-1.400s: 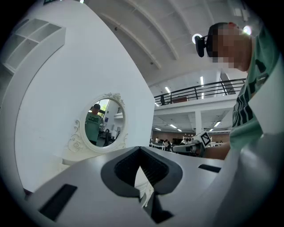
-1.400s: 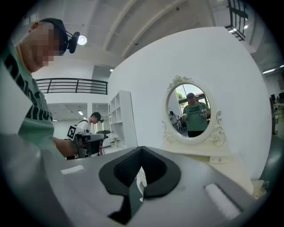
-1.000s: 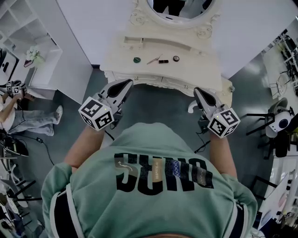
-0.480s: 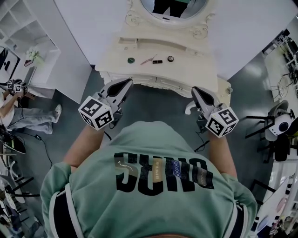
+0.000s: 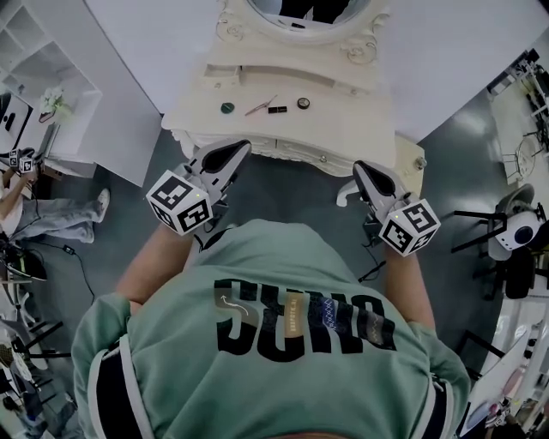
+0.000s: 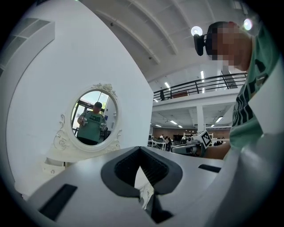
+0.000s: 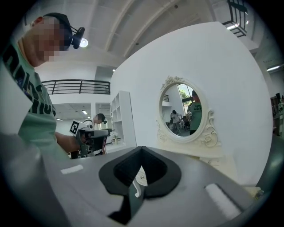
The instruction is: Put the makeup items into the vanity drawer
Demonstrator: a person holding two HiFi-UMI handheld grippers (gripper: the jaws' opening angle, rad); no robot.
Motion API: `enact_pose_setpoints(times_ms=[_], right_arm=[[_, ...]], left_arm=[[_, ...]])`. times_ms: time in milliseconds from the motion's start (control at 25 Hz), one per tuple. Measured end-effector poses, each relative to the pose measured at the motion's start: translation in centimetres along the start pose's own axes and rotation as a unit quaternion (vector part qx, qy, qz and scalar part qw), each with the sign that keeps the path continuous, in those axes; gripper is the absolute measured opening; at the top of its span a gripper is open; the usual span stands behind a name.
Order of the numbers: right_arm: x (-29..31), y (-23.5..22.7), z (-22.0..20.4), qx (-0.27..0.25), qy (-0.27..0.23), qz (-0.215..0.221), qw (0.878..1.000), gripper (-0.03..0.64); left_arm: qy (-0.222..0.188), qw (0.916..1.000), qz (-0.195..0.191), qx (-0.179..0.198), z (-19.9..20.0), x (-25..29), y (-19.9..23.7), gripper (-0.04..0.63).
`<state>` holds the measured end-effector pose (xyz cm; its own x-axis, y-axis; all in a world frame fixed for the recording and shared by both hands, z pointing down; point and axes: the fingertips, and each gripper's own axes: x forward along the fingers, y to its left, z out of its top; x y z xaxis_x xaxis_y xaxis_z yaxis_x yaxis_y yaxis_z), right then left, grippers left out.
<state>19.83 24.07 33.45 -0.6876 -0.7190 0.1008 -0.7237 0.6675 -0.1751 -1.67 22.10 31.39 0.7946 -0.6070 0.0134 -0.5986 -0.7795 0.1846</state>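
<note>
The cream vanity [image 5: 360, 129] stands ahead of me under its oval mirror [image 5: 300, 13]. On its top lie a green round item [image 5: 226, 108], a thin pink stick [image 5: 260, 105], a small black tube [image 5: 277, 110] and a dark round compact [image 5: 303, 103]. The drawer front [image 5: 283, 153] with its small knobs is closed. My left gripper [image 5: 233, 147] is shut and empty, its tip just short of the vanity's front edge. My right gripper [image 5: 364, 165] is also shut and empty, near the right front corner. Both gripper views look level at the mirror [image 6: 91, 116] [image 7: 181, 111].
A white partition wall [image 5: 463, 51] backs the vanity. A white shelf unit [image 5: 43, 60] stands at the left, with a seated person [image 5: 34, 219] below it. Chairs and equipment [image 5: 515, 231] crowd the right edge. A cable [image 5: 81, 274] lies on the grey floor.
Both grippers have moved forward toward the vanity's front edge, both still shut. The items on the vanity top have not moved.
</note>
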Motion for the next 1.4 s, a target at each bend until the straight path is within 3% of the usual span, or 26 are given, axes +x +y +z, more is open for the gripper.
enact_pose_setpoints(times_ms=[240, 520, 880, 1160, 1400], right_arm=[[4.0, -3.8, 0.1, 0.010, 0.007, -0.020, 1.000, 0.009], [13.7, -9.2, 2.3, -0.006, -0.006, -0.062, 0.998, 0.009], [26.4, -15.0, 6.5, 0.003, -0.007, -0.108, 0.994, 0.009], [29.2, -17.4, 6.1, 0.009, 0.018, -0.107, 0.994, 0.009], [28.3, -20.2, 4.6, 0.014, 0.031, -0.058, 0.998, 0.009]], left_arm=[[0.005, 0.9998, -0.019, -0.010, 0.1, 3.9, 5.0, 0.003], [0.007, 0.9969, -0.078, -0.011, 0.7, 10.6, 16.5, 0.003], [0.046, 0.9874, -0.151, -0.004, 3.1, 18.3, 29.2, 0.003], [0.073, 0.9857, -0.151, -0.013, 1.0, 20.7, 32.3, 0.003], [0.099, 0.9898, -0.103, 0.002, -2.4, 22.5, 30.9, 0.003]])
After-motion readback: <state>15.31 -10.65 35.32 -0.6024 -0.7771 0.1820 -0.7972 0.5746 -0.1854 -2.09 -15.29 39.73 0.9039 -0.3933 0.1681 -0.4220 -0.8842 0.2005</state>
